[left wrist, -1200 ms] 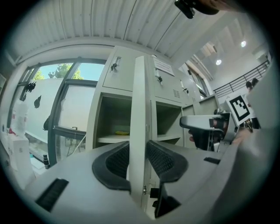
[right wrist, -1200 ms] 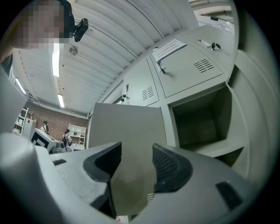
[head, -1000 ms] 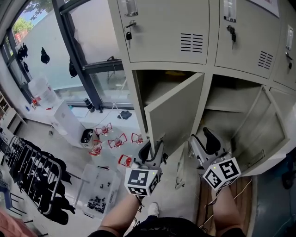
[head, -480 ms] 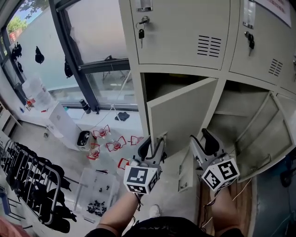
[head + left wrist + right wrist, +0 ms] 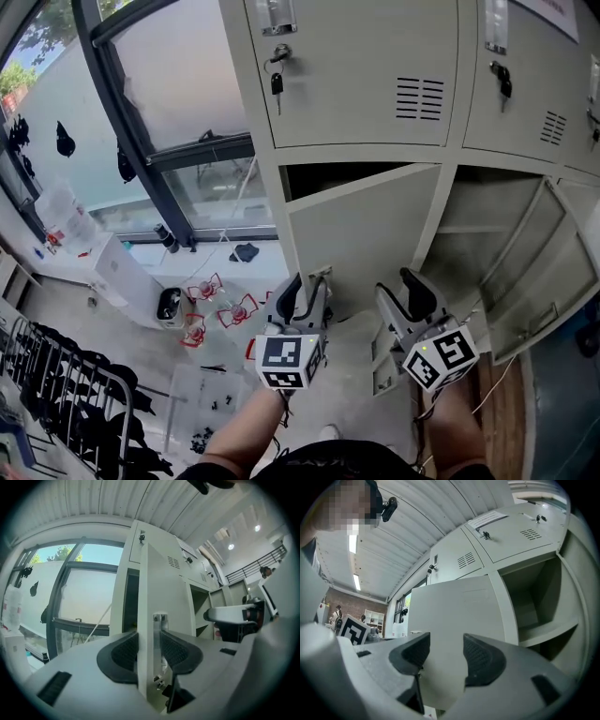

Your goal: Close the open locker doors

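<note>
Now, head view. My left tool [image 5: 302, 286] sits at the free edge of the left locker door [image 5: 361, 230], low down by its latch tab [image 5: 320, 274]. That door stands partly swung out from its compartment, with a dark gap along its top. My right tool [image 5: 403, 289] hangs just to the right of the left one, in front of the lower right compartment [image 5: 469, 253]. The right locker door [image 5: 539, 281] is swung wide open toward the right. The upper doors [image 5: 366, 66] are closed, and a key [image 5: 277, 82] hangs from the lock of one.

Left gripper view. The tool is clenched on the edge of the left locker door, one pad on each side, the right-hand pad against the latch tab. The door shows edge-on and upright. A window [image 5: 79, 592] lies to the left.

Right gripper view. The tool is released: pads apart, nothing between them. The face of the left locker door fills the space beyond the pads; I cannot tell whether it touches them. The lower right compartment and its shelf [image 5: 541, 631] lie to the right.
</note>
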Available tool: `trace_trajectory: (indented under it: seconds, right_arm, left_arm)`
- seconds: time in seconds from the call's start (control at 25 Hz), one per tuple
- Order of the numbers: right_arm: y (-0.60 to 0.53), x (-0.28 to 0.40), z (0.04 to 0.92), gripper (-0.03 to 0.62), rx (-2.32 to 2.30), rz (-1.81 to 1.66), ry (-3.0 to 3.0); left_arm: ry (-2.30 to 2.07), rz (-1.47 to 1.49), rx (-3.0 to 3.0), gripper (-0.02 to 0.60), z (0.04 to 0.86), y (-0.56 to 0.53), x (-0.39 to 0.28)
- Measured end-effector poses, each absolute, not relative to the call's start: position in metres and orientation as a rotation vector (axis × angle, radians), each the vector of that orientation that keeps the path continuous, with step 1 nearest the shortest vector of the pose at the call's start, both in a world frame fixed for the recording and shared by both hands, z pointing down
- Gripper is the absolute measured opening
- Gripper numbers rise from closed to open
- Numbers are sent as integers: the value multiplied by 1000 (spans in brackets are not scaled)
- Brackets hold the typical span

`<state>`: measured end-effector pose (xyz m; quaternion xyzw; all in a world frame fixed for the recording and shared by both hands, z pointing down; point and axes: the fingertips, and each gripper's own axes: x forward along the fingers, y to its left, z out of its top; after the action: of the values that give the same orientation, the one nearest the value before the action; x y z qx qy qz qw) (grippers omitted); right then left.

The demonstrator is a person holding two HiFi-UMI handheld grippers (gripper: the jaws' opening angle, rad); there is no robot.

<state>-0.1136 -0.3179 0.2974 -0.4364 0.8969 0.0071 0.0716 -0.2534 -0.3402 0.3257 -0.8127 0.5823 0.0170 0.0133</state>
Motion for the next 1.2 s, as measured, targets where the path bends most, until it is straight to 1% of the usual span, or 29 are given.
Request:
trace_trajectory:
  seconds: [0.36, 0.6, 1.2]
  right_arm:
    - [-326, -119, 304, 209, -1358, -4, 2664]
    - [-331, -121, 307, 209, -1372, -11, 2658]
    - [-339, -118, 317, 209, -1398, -50, 2650]
  left_arm:
    - [1882, -1, -2418, 154, 325, -368, -262]
    - [1943, -40, -2313, 182, 323, -384, -266]
    - [2050, -22, -2209, 248, 323, -408, -279]
